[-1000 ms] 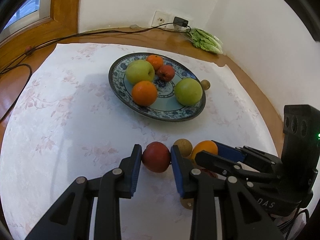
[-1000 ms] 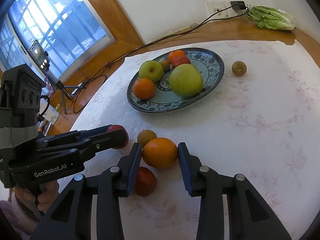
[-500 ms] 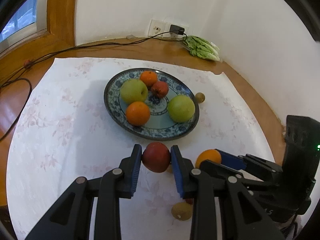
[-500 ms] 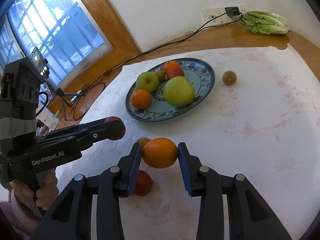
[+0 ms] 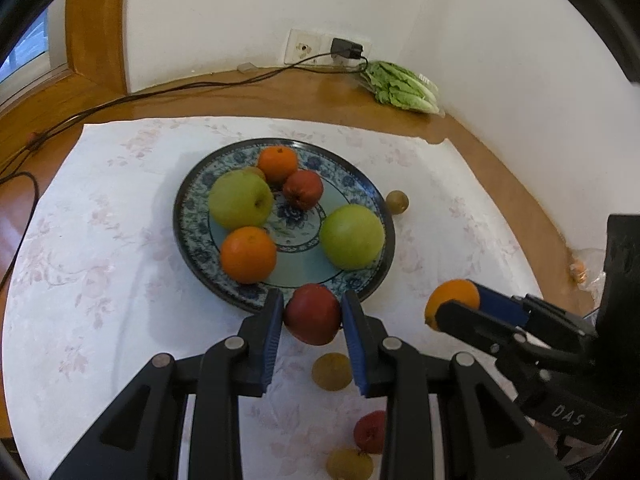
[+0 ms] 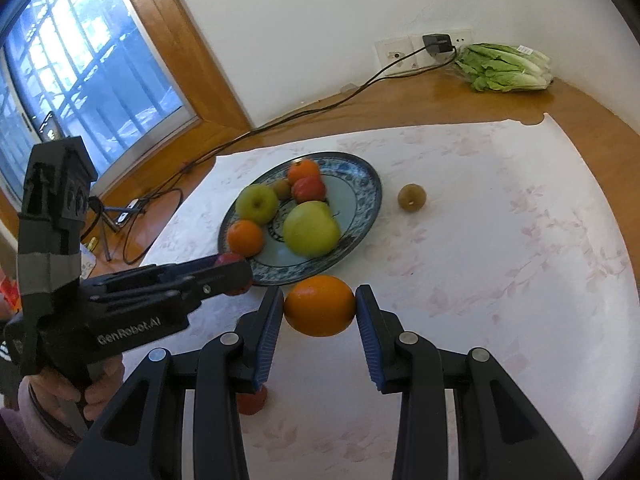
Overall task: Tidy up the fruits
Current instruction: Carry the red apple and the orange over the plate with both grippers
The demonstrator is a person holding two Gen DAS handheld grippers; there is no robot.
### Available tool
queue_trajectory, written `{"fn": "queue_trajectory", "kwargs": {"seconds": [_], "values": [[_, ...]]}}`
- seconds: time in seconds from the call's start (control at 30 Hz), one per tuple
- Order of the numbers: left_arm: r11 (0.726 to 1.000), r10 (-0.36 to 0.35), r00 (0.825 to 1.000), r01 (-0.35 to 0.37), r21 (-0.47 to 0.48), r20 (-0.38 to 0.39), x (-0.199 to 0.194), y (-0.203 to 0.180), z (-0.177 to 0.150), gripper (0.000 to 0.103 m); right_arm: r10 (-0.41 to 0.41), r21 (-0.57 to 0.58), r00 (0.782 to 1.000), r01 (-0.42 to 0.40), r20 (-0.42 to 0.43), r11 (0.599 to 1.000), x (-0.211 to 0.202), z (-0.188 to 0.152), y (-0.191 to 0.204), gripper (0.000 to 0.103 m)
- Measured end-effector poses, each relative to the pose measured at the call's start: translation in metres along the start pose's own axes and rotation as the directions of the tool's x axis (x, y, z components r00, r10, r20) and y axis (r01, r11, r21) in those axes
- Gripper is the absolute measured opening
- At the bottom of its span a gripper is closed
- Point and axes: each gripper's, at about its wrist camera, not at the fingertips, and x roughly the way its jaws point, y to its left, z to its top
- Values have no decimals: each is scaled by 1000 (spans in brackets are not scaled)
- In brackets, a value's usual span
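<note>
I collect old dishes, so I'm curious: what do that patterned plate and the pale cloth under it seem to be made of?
The plate looks like glazed ceramic or porcelain: a glossy surface with blue floral patterning under the shine. The cloth is less sure. It lies very flat and smooth, with a faint pink flower print and a ragged far corner, so it may be a plastic or paper table cover and not woven fabric.
</note>
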Motion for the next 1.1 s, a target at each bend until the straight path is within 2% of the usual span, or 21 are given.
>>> {"fn": "queue_trajectory", "kwargs": {"seconds": [0.27, 0.47, 1.1], "values": [[999, 32, 999, -32, 5, 2, 14, 3, 9, 31, -28, -20, 1000, 28, 2, 999, 5, 12, -2, 38], [998, 57, 998, -57, 19, 32, 14, -3, 8, 31, -26, -17, 999, 26, 19, 1000, 10, 18, 0, 38], [997, 70, 996, -71, 26, 47, 18, -8, 2, 31, -93, -17, 994, 94, 52, 995, 34, 46, -7, 38]]}}
